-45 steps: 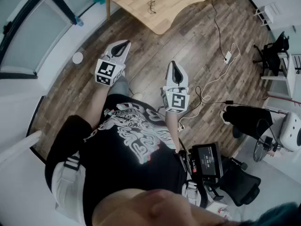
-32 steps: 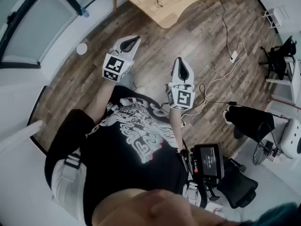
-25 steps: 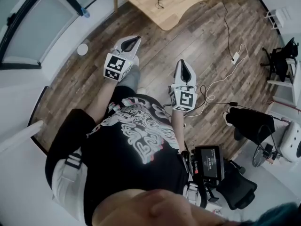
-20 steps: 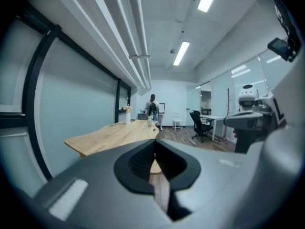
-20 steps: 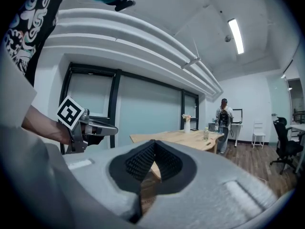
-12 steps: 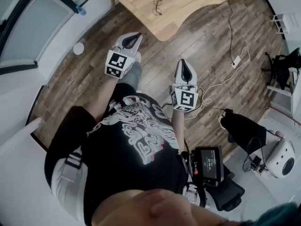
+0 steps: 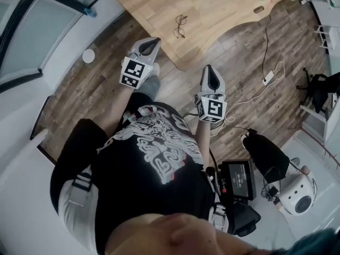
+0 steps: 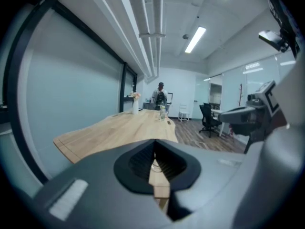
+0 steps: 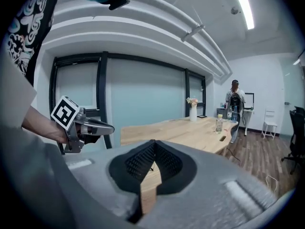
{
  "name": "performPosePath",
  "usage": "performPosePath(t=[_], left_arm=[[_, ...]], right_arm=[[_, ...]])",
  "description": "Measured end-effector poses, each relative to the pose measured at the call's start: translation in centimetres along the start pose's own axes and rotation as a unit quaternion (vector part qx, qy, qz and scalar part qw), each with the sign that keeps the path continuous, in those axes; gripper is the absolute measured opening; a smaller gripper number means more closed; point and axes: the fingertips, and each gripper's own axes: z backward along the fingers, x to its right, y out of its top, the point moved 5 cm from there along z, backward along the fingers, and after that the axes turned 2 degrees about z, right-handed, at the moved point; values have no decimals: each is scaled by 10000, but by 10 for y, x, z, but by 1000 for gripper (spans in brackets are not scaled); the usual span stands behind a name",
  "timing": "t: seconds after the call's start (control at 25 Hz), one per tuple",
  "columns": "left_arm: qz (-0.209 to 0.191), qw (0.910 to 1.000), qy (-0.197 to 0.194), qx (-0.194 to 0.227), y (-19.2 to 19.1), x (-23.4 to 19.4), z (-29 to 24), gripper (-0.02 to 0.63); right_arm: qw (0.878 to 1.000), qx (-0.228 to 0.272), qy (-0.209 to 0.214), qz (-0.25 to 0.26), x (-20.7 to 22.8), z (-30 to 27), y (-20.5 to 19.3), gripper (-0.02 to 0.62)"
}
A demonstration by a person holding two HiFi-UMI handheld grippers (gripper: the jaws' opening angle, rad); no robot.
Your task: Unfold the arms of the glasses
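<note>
Glasses (image 7: 180,25) lying on bench (image 7: 223,9) ahead; left gripper (image 7: 153,41) sitting nearer than right gripper (image 7: 209,70). Both showing jaws pressed together, empty.

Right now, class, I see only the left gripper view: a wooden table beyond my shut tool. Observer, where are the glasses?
Observer: In the head view the glasses lie on the wooden table, near its edge, and nothing touches them.
Operator: Where is my other tool?
Observer: The right tool is over the floor, short of the table edge.
Operator: Is it holding anything?
Observer: No. The right gripper view shows its jaws together with nothing between them.
</note>
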Motion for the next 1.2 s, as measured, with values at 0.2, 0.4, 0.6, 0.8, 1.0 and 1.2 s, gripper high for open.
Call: performPosePath(t=[0.2, 0.4, 0.6, 0.8, 1.0, 1.2], left_arm=[[24, 10000, -41, -58, 7, -34, -33, -11], [179, 9997, 68, -163, 9, -50, -53, -11], [326, 9986, 255, -327, 7, -55, -73, -11], [374, 9963, 487, -597, 3, -54, -106, -11], [501, 9919, 716, -918, -6, -42, -141, -11], [603, 9882, 863, -1110, -9, -31, -163, -11]], right_arm=[[9998, -85, 176, 48, 7, -57, 12, 0], [9982, -172, 505, 285, 10, -93, 24, -2], [9955, -243, 842, 370, 24, -125, 27, -1], [9890, -347, 1379, 398, 41, -158, 22, -2], [9790, -442, 1924, 501, 60, -179, 9, -2], [9732, -476, 2193, 511, 77, -188, 2, -1]])
